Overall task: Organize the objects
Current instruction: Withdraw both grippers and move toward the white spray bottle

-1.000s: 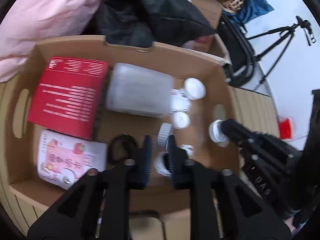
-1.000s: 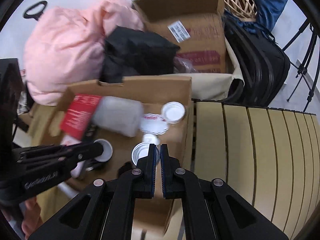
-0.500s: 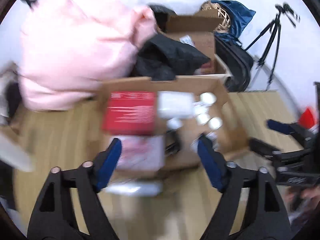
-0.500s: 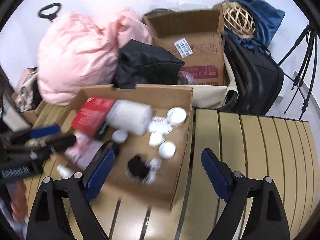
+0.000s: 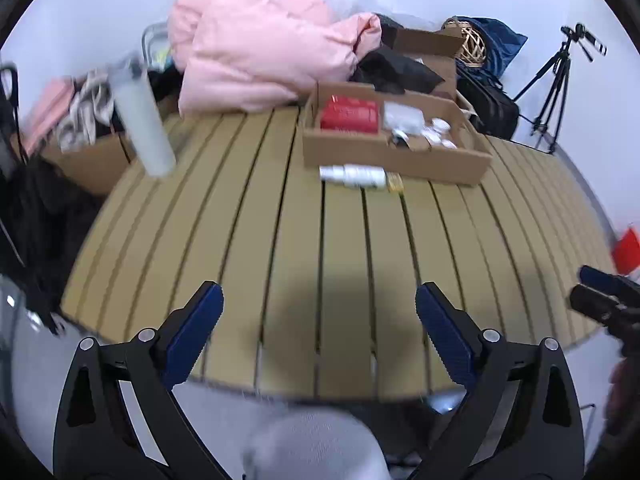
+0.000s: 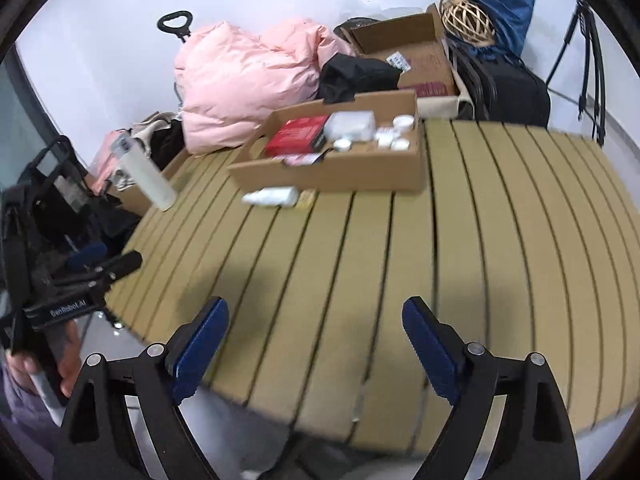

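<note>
Box (image 5: pixel 394 156) of cardboard sits at desk (image 5: pixel 360 248) far side, holding red carton (image 5: pixel 349 114), frosted container (image 5: pixel 402 117), small white jars (image 6: pixel 394 136), blurred. White bottle (image 5: pixel 352 174) lies just in front of box, on desk. Left gripper (image 5: pixel 319 332) wide, jaws just been opening, nothing between. Right gripper (image 6: pixel 316 340) wide, empty. Box's near-side contents hidden by wall.

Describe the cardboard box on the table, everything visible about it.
The cardboard box is a shallow, open-topped brown tray with plain low walls, sitting flat on the slatted table near its far edge. Inside lie a red box, a frosted white container and several small white jars, somewhat blurred. A white bottle lies on the table just in front of its near wall. A pink jacket is bunched up behind it. Neither gripper touches it.
</note>
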`<state>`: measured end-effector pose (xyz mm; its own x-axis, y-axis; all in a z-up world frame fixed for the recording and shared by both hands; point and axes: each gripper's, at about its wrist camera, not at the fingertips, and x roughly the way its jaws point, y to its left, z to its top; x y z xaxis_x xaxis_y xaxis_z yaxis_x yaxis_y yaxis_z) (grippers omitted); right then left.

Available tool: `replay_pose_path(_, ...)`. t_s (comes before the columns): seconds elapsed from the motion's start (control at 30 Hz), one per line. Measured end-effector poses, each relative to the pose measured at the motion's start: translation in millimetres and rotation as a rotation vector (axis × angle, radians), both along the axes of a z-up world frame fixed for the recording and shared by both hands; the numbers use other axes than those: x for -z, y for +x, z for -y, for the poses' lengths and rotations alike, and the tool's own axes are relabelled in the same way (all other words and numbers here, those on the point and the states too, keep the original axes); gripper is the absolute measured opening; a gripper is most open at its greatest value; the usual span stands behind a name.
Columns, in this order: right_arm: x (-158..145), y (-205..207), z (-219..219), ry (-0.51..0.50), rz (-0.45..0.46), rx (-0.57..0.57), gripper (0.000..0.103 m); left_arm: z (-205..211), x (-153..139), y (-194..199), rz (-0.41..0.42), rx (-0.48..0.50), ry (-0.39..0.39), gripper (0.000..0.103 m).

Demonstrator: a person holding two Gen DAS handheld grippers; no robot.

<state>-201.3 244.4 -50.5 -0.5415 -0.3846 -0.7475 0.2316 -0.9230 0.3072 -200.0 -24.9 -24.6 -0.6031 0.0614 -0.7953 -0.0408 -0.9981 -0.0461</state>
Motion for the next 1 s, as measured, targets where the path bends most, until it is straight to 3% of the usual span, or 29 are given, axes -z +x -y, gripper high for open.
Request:
replay_pose_path(0.13, 1, 23, 19, 0.074, 0.011, -0.053, 0.091, 4, -4, 21, -0.007, -0.011, -0.074, 0.096)
replay_pose_path(0.47, -8, 36, 23, 0.030, -0.020, -0.027, 0.092, 6, -10, 23, -0.040, 0.004, -0.054, 0.099)
replay_pose_path(0.53, -8, 33, 20, 0.008, -0.037, 0.000, 0.103, 5, -6, 20, -0.036, 0.014, -0.052, 0.099)
replay_pose_path(0.6, -3, 29, 18, 0.022, -0.042, 0.029, 0.103, 6, 3, 13, -0.020, 0.017, -0.046, 0.099)
replay_pose_path(0.7, 14, 20, 23, 0.029, 0.012, -0.008, 0.103, 8, 18, -4, 0.006, 0.022, -0.031, 0.099)
replay_pose_path(0.83, 32, -1, 33, 0.042, 0.066, -0.061, 0.103, 11, 30, -38, -0.063, 0.058, -0.009, 0.099)
replay_pose_path(1.0, 38, -43, 43, 0.034, 0.003, -0.063, 0.103, 12, 57, -118, -0.048, 0.130, 0.062, 0.097)
